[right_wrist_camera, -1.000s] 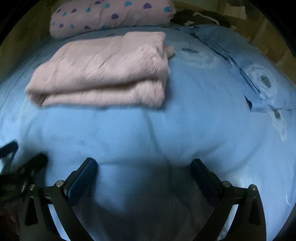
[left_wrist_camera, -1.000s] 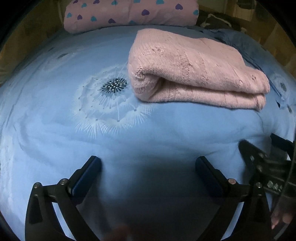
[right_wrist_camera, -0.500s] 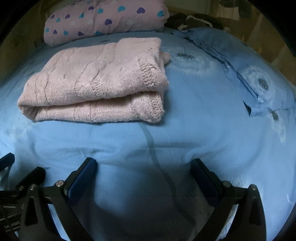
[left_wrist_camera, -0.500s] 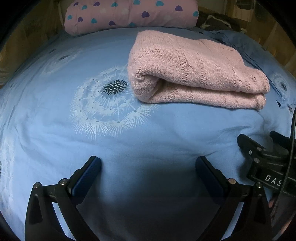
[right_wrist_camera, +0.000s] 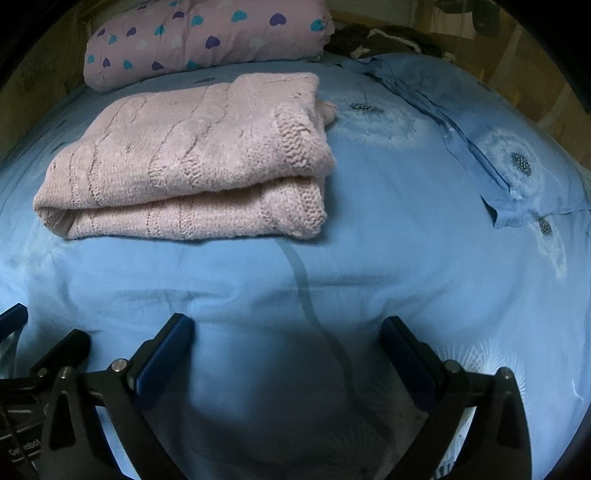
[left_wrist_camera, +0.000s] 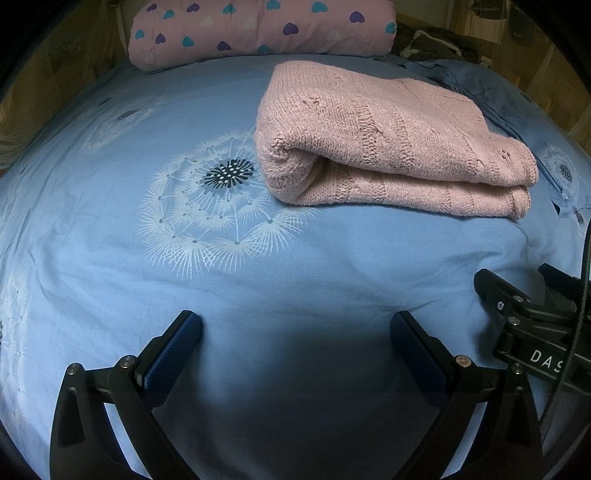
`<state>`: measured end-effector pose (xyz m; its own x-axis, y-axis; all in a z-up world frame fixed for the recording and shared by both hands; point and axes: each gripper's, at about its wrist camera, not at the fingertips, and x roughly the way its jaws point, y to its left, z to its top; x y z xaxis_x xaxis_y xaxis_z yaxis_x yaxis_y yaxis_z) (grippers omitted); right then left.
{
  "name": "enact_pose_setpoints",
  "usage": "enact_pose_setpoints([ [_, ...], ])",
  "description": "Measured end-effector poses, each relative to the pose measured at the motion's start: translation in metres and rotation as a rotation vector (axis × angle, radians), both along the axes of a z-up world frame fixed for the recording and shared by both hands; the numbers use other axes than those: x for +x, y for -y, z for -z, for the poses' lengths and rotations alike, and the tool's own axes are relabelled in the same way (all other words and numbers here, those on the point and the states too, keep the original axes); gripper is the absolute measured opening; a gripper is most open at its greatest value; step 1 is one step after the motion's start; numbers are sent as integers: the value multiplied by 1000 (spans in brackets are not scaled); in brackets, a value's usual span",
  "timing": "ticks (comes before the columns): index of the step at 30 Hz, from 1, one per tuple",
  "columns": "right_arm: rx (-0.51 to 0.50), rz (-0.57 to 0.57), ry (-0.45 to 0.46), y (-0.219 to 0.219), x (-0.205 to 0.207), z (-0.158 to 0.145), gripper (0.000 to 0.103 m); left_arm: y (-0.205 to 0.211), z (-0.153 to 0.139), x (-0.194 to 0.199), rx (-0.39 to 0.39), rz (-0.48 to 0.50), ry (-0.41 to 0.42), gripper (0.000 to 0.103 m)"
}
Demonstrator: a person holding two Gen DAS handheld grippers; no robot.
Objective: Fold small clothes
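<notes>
pink knit sweater (left_wrist_camera: 388, 144), folded in a thick bundle, lying on the bed (left_wrist_camera: 258, 277) beyond both tools. left tool (left_wrist_camera: 295, 332) and right tool (right_wrist_camera: 286, 334) released, jaws wide, holding nothing. knit likely soft, bulky, floppy; best taken at the layered front edge. heart-print pillow (left_wrist_camera: 258, 29) sits behind; nothing blocks the approach.
</notes>
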<state>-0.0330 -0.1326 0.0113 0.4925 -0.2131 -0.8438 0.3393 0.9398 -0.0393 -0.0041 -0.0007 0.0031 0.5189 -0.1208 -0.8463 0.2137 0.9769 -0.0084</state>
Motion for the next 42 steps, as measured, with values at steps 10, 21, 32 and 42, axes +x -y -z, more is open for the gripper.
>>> enact_pose_setpoints([
  [10, -2, 0, -1, -2, 2, 1, 103, 0, 0, 0, 0, 0, 0, 89],
  [21, -3, 0, -1, -1, 2, 1, 103, 0, 0, 0, 1, -1, 0, 89],
  [32, -3, 0, -1, -2, 2, 1, 103, 0, 0, 0, 0, 0, 0, 89],
  [42, -2, 0, -1, -1, 2, 1, 103, 1, -1, 1, -2, -4, 2, 89],
])
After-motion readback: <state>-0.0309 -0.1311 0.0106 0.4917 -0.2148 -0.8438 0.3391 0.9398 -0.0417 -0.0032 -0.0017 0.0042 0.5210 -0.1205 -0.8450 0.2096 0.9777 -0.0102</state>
